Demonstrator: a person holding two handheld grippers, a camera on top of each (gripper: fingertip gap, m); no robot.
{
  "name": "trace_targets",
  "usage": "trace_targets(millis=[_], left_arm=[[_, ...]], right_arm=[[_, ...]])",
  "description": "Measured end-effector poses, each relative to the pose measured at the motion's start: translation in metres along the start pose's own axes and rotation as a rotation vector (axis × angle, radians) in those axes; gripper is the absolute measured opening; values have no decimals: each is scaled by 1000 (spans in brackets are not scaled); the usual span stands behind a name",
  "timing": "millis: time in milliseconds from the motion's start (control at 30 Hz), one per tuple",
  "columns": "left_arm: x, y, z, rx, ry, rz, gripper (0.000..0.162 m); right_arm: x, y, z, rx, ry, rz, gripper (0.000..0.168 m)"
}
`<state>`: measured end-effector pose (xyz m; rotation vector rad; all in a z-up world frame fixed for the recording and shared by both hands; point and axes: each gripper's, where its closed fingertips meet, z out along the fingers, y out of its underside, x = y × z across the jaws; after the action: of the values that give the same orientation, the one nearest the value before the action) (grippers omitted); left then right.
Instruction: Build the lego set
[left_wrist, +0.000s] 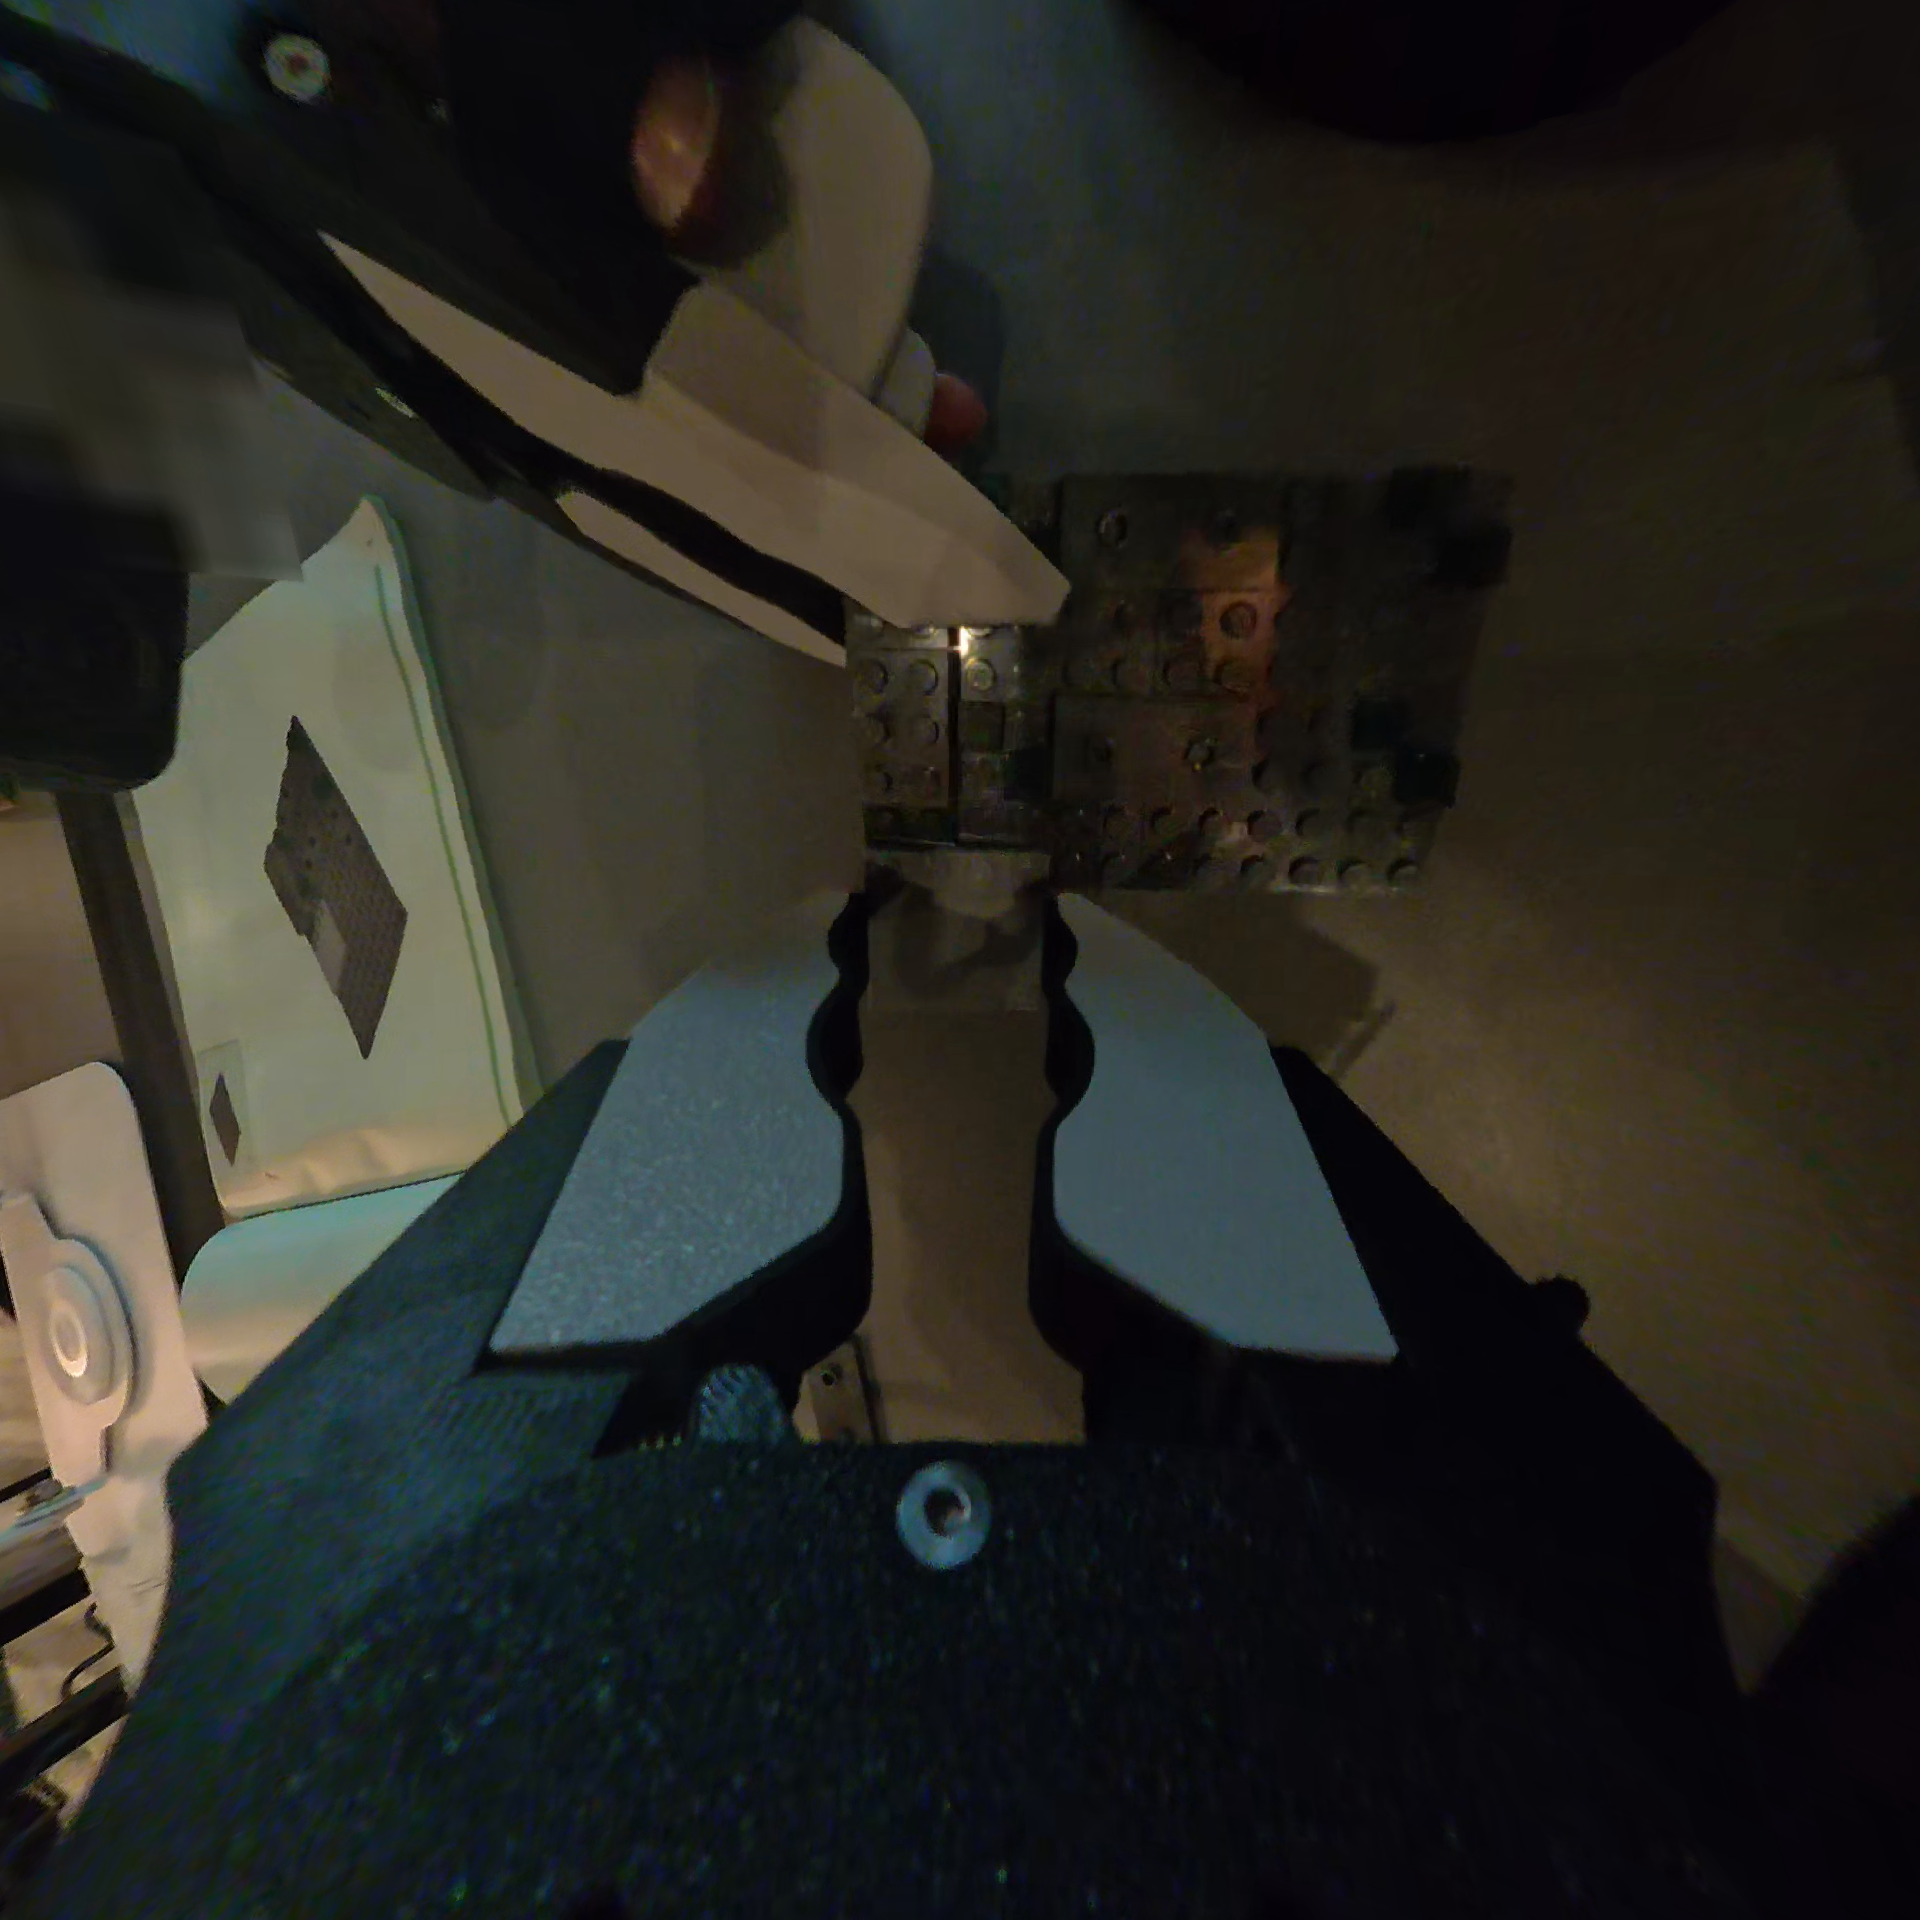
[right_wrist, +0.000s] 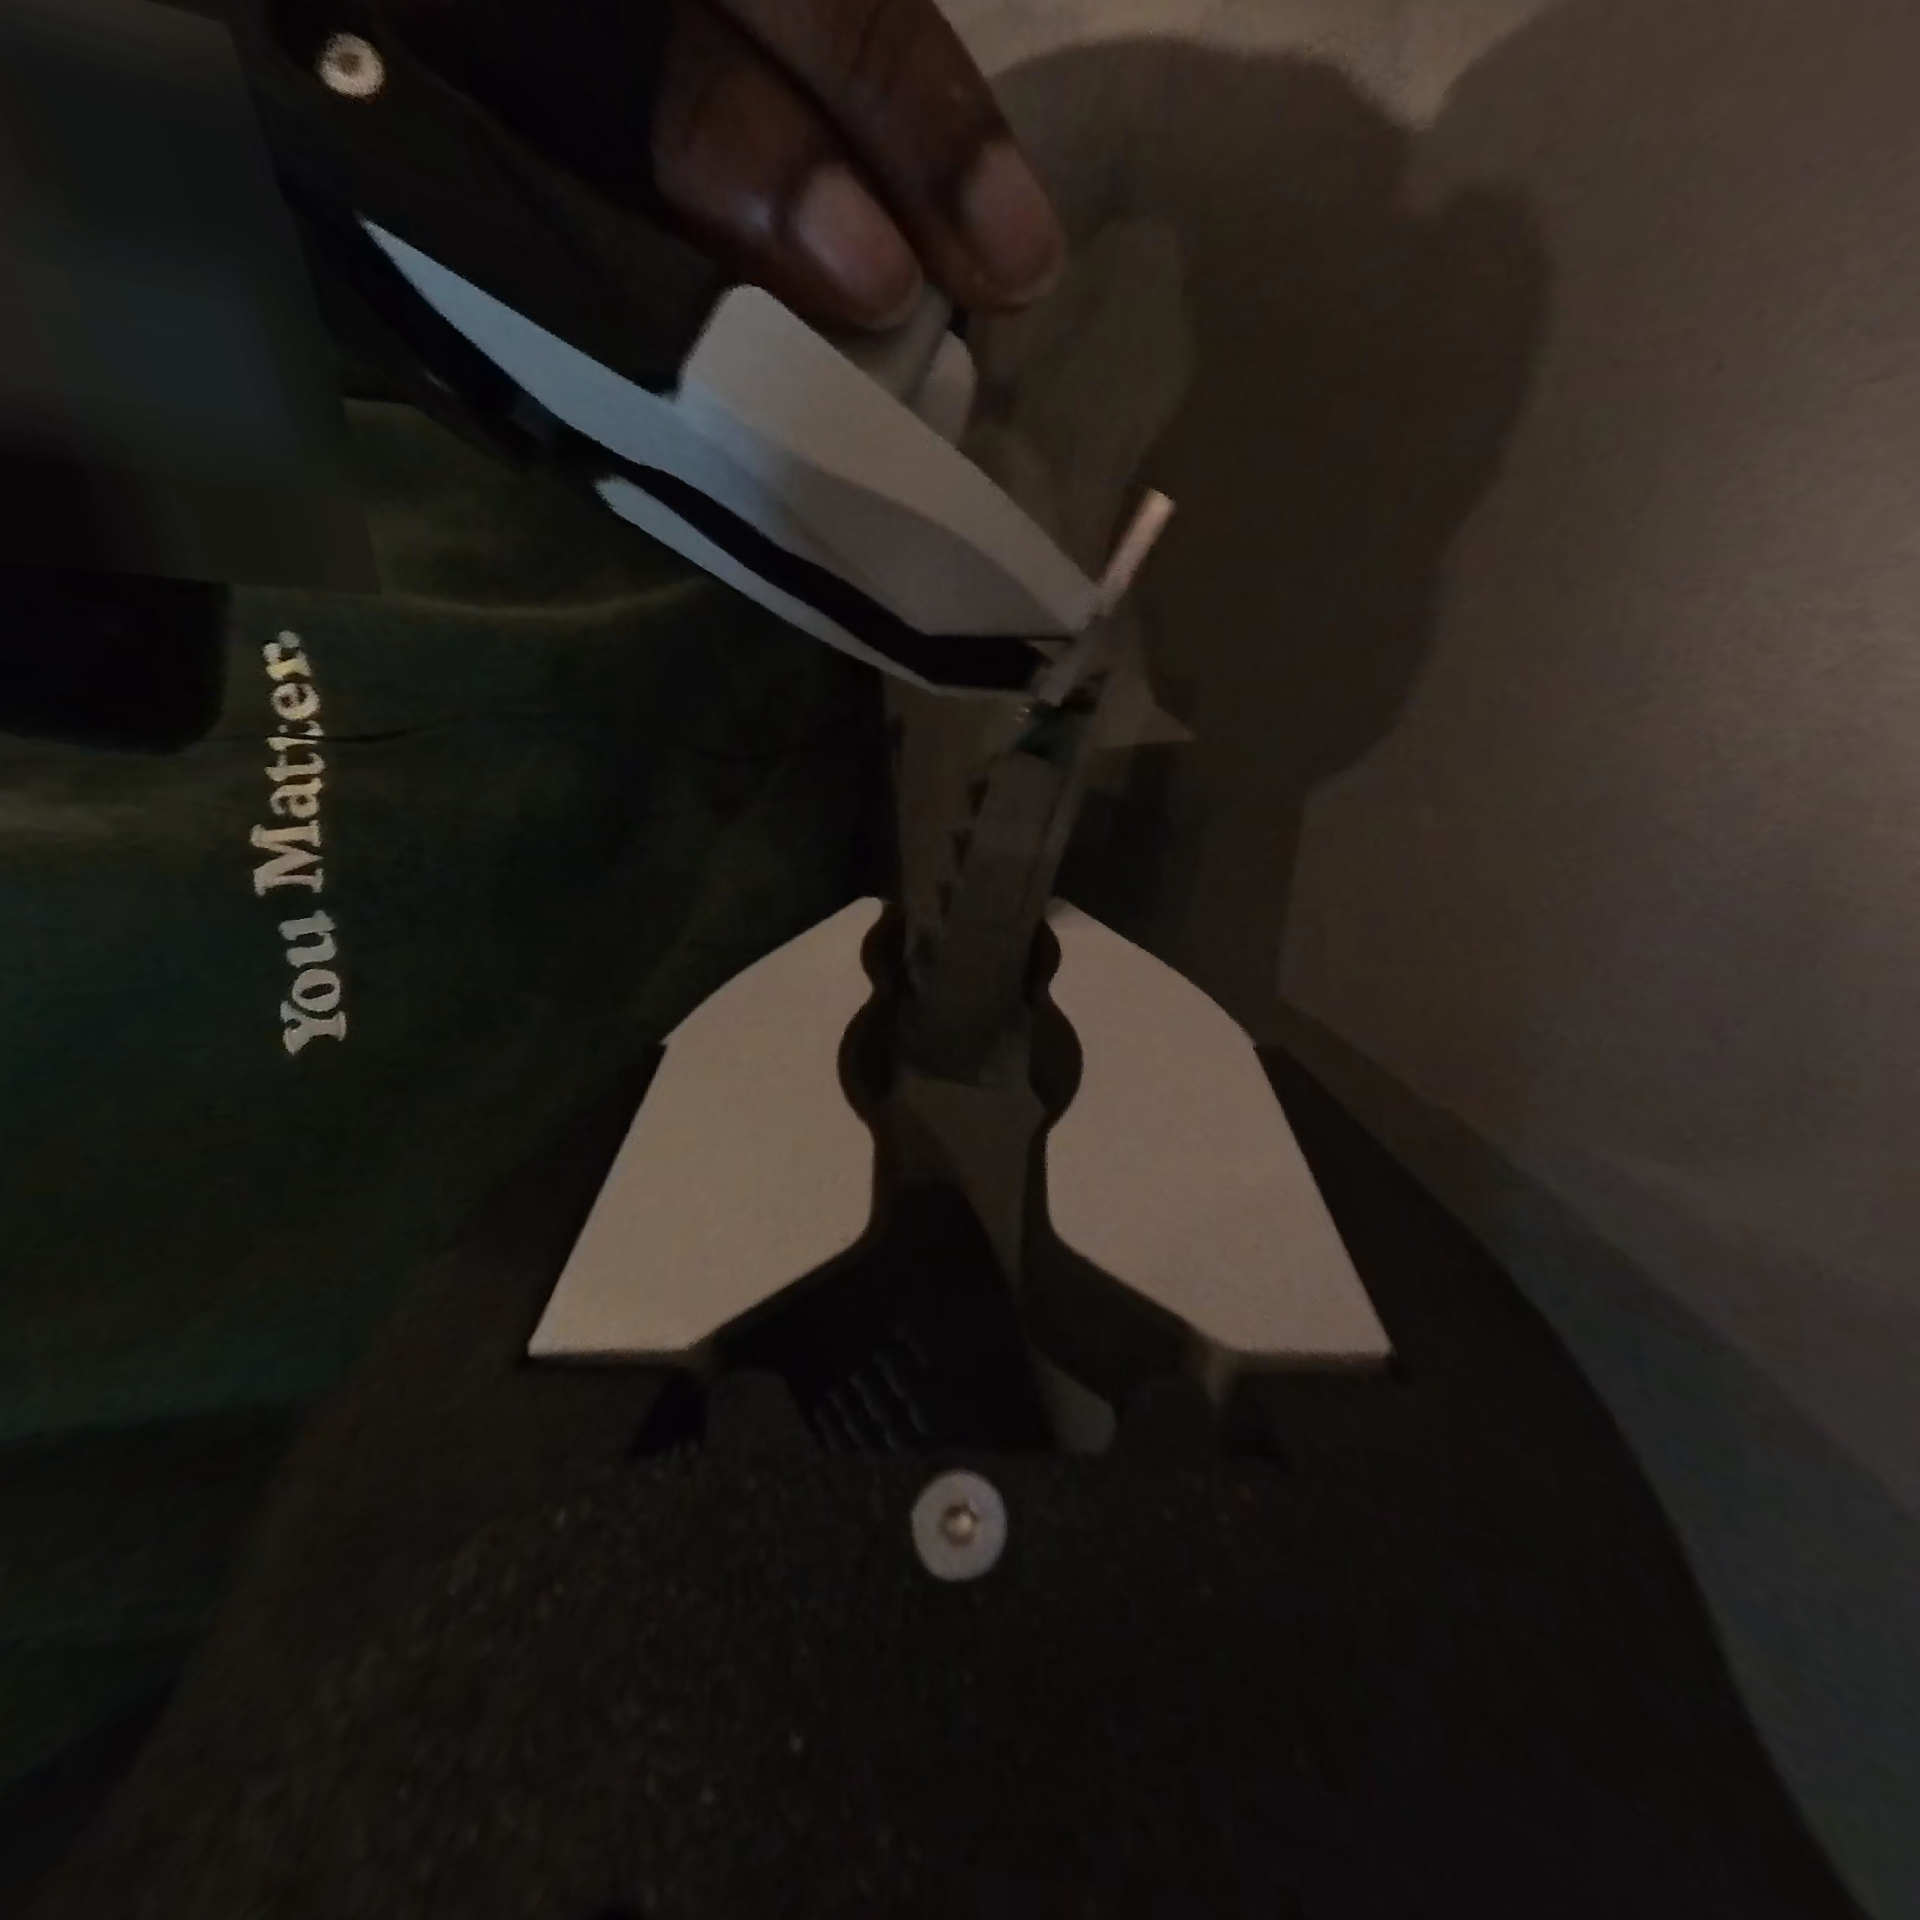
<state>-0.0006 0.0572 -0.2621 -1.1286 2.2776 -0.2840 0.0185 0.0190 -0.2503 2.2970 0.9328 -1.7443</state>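
Note:
A dark studded Lego plate assembly (left_wrist: 1247, 686) faces the left wrist view, held off the table. In the right wrist view the plate (right_wrist: 997, 831) is edge-on, and my right gripper (right_wrist: 956, 935) is shut on it deep between the fingers. My left gripper (left_wrist: 948, 914) is closed on a small pale grey piece (left_wrist: 940, 935) at the plate's near edge. The right gripper (left_wrist: 956, 623) reaches in from the upper left onto the plate's far edge. The left gripper (right_wrist: 1049, 655) meets the plate's far end, and a pale strip (right_wrist: 1138, 551) sticks out beside its tips.
The light is dim. An instruction sheet (left_wrist: 312, 862) picturing the build lies at the left, with white plastic packaging (left_wrist: 62, 1299) beside it. A person's hand (right_wrist: 862, 187) holds the left gripper, and a dark green shirt (right_wrist: 416, 831) fills the left. The grippers' ends are close to 5 cm from one another.

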Motion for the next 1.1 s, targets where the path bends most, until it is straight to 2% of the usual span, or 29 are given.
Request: trace_targets(millis=[233,300,533,800,1100], left_arm=[[-1,0,-1,4,-11,-7,31],[-1,2,-1,-7,-14,-8,31],[2,3,4,-15,-22,-16,31],[1,7,3,-12,-36,-42,31],[4,20,5,49,61,-213,32]], right_arm=[[-7,-4,-2,25,-57,-49,25],[-14,-6,-2,36,-95,-57,33],[-16,-7,1,21,-101,-44,43],[-11,1,-1,8,-98,-8,25],[-12,19,-7,-46,-87,-223,18]])
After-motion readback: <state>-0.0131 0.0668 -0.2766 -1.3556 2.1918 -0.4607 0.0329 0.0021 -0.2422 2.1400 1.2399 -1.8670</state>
